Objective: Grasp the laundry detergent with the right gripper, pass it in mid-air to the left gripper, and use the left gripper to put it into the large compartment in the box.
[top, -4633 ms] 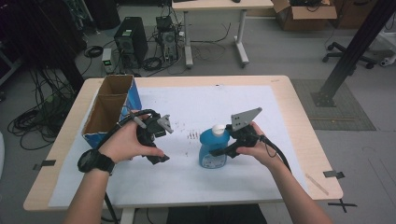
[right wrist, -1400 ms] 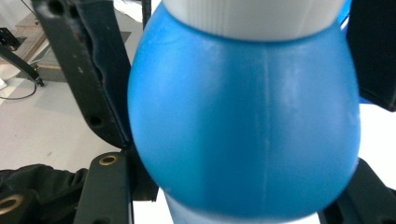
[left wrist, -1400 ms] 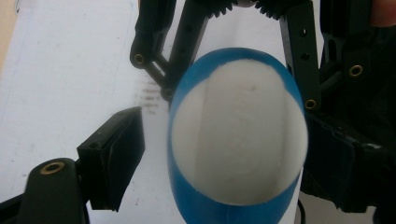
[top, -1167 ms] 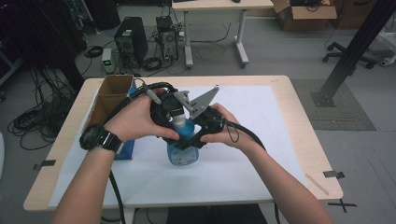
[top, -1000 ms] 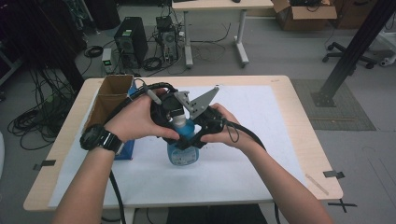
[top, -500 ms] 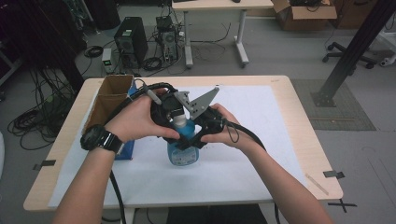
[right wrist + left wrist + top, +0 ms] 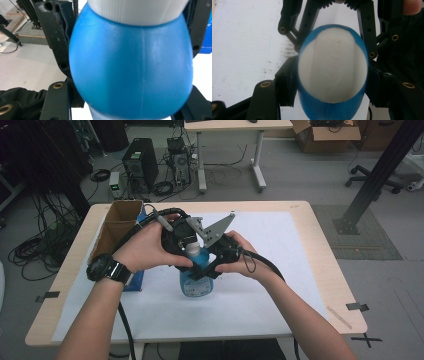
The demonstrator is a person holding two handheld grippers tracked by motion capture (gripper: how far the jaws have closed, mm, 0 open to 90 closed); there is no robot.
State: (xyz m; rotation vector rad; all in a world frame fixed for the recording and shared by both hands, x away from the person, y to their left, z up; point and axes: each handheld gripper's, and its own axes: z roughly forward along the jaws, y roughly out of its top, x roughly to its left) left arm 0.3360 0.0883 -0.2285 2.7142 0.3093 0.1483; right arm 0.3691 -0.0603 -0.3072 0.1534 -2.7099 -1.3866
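Blue bottle (image 7: pixel 196 281) with a white cap (image 7: pixel 333 72), standing upright near the middle of the bench (image 7: pixel 300 215), on the white sheet (image 7: pixel 270 270) that covers most of its top. The left gripper (image 7: pixel 182 247) comes down over the neck from above; its fingers (image 7: pixel 284 82) have just been closing and now press the two sides of the white cap, which sits between them in the left gripper view. The right gripper (image 7: pixel 207 267) meets the bottle from the person's right; in the right gripper view its fingers (image 7: pixel 56 100) are clamped on the rounded blue shoulder just under the ribbed edge of the cap. Both hands are wrapped round their grippers and lie close together above the bottle; the left wrist carries a black watch (image 7: pixel 107 270). A grey three-cornered plate (image 7: pixel 217 227) stands on top of the right gripper. An open cardboard box (image 7: pixel 117 227) with a blue side stands at the left edge of the bench, touching the left forearm. The bottle's front is pale and may carry a label, but no lettering can be read; the blue side of the box shows small print that is too blurred to read. Computer towers (image 7: pixel 140 162) and cables lie on the floor beyond the bench.
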